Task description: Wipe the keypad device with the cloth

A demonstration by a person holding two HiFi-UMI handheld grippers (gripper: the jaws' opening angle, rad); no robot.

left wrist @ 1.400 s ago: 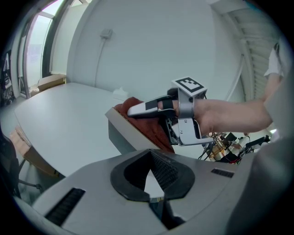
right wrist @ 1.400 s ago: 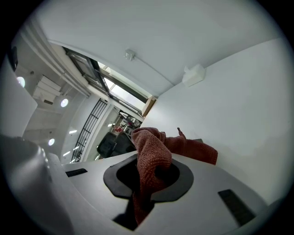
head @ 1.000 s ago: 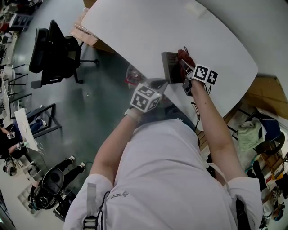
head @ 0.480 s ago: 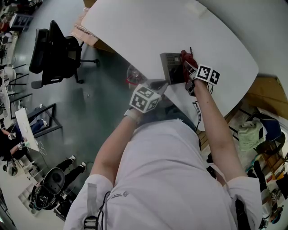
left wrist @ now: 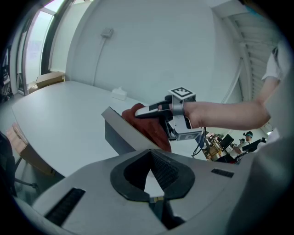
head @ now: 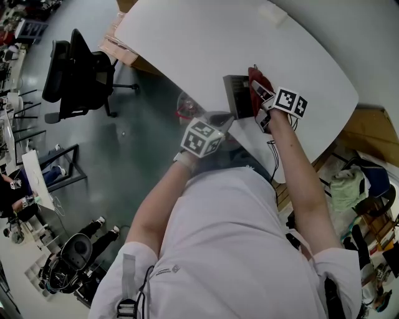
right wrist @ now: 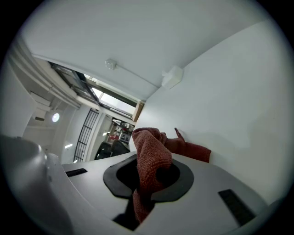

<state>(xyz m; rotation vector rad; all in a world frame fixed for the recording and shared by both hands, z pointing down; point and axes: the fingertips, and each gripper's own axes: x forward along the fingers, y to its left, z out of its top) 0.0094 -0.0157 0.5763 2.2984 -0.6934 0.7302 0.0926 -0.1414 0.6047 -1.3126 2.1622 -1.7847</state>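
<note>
- The right gripper (head: 257,88) is clamped tight on a rust-red cloth (right wrist: 151,156). In the right gripper view a thick fold of the cloth fills the gap between the jaws, bulges up above them, and trails off beyond the tips.
- In the head view the bunched cloth sits on the right-hand side of the keypad device (head: 237,95), toward its far corner, with the right gripper's tips pressed into it from the person's side.
- The left gripper (left wrist: 149,153) has its jaws brought together. In its own view the two dark pads meet at the tips and nothing is caught between them; only a sliver of white table shows lower down.
- The left gripper's tips are at the near end of the keypad device, by the table's edge. I cannot tell whether they touch it or stop just beside it.
- The keypad device is a dark grey rectangular slab on the white table (head: 187,37), close to the edge where the person stands.
- Its long axis runs from that near edge in toward the middle of the table, leaning slightly leftward in the head view.
- In the left gripper view it shows a dark side wall under a paler top edge, with the cloth draped behind that edge.
- Its keys are too small to make out.
- The two grippers are near each other, left at the device's near end and right along its right side.
- A small white box (head: 272,12) sits well apart at the table's far side.
</note>
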